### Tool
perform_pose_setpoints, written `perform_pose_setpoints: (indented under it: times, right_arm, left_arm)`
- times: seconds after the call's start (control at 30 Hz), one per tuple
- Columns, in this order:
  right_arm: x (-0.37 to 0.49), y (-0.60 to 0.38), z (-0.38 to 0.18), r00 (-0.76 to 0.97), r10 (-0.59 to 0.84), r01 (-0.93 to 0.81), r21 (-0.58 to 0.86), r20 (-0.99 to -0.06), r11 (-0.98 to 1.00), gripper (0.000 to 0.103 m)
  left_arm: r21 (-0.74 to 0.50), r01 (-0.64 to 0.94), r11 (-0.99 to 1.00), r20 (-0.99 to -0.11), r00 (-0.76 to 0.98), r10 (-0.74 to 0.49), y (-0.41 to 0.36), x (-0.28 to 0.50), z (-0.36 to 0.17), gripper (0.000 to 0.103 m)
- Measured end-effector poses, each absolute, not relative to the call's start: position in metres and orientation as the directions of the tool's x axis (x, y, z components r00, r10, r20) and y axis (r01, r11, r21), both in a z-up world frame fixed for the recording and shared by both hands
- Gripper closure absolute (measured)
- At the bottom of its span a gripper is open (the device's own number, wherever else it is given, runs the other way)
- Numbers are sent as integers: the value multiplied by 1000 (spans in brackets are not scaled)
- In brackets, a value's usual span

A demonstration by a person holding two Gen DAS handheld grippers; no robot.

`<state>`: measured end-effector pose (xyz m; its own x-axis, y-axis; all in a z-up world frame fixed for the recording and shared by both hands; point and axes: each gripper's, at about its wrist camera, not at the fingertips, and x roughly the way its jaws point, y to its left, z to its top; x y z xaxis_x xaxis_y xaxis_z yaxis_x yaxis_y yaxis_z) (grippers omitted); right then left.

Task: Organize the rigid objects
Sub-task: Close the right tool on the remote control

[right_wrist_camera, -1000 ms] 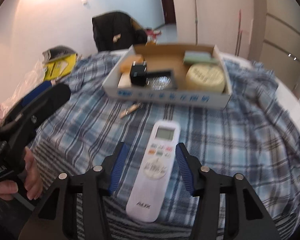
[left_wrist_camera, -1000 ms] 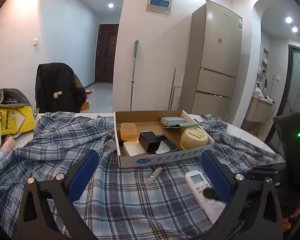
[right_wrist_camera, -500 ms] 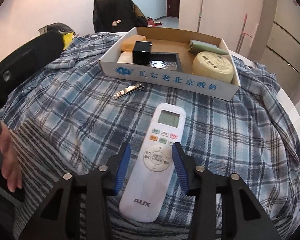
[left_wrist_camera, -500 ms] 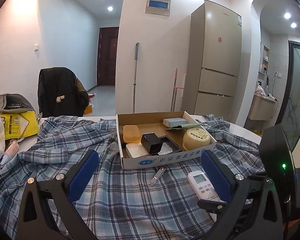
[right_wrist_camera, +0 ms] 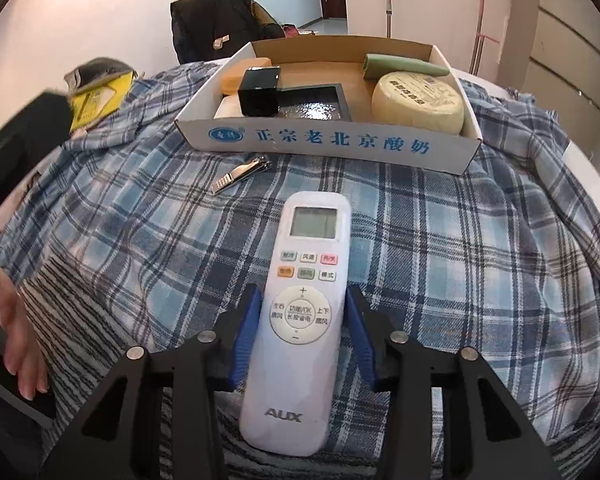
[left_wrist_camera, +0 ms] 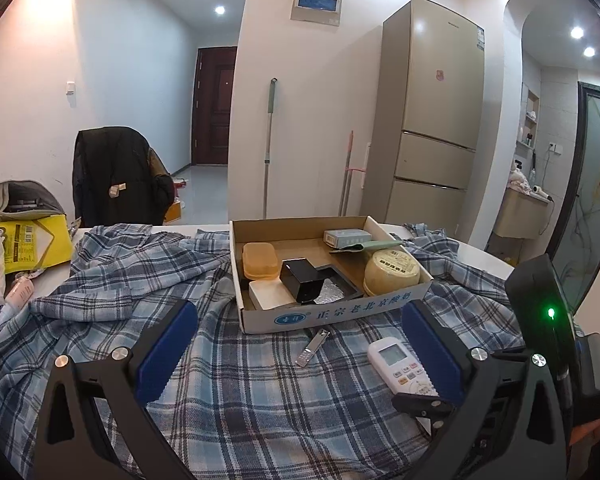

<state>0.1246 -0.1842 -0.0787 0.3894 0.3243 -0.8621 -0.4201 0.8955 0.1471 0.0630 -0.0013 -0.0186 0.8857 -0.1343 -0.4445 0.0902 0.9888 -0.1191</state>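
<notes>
1. Left wrist view: the left gripper point(left_wrist_camera: 296, 344) hangs over the plaid cloth point(left_wrist_camera: 236, 412) with its blue pads spread wide and nothing between them.
2. Ahead of it sits the cardboard box point(left_wrist_camera: 340, 312), holding an orange case point(left_wrist_camera: 259, 260), a black cube point(left_wrist_camera: 302, 284), a round yellow tin point(left_wrist_camera: 392, 272) and a small teal carton point(left_wrist_camera: 347, 236) (with a white block point(left_wrist_camera: 269, 295) in the near corner).
3. A nail clipper point(left_wrist_camera: 313, 347) lies on the cloth just in front of the box; the white remote point(left_wrist_camera: 400, 368) lies to its right, partly behind the right pad.
4. Right wrist view: the right gripper point(right_wrist_camera: 302, 338) straddles the remote point(right_wrist_camera: 300, 320) at its round button pad.
5. Both blue pads sit against the remote's sides; they seem to pinch it, though how firmly is hard to judge.
6. The remote's screen end points toward the box point(right_wrist_camera: 328, 142), and the clipper point(right_wrist_camera: 242, 174) lies near its front wall.
</notes>
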Motion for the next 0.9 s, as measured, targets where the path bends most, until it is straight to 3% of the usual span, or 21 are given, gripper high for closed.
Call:
perform_pose_setpoints:
  times: [0.17, 0.33, 0.6, 0.67, 0.73, 0.9]
  right_arm:
    - [130, -191, -75, 390, 334, -423, 156, -858, 893, 63]
    - [136, -194, -79, 334, 392, -440, 226, -857, 869, 54]
    - [142, -201, -81, 306, 447, -407, 309, -840, 860, 54]
    - [142, -199, -82, 318, 445, -411, 301, -837, 860, 54]
    - [141, -198, -81, 335, 416, -409, 268, -845, 872, 64]
    - [135, -191, -79, 375, 363, -434, 185, -853, 882, 64]
  left_arm:
    - [-127, 86, 988, -450, 883, -135, 0, 65, -21, 0]
    - [-128, 87, 988, -450, 883, -136, 0, 66, -22, 0]
    - [-139, 81, 987, -457, 879, -137, 1, 66, -24, 0]
    - [-143, 78, 987, -459, 878, -136, 1, 67, -25, 0]
    - [-148, 76, 986, -462, 876, -137, 2, 67, -26, 0]
    - [-152, 74, 986, -463, 876, -137, 3, 67, -26, 0]
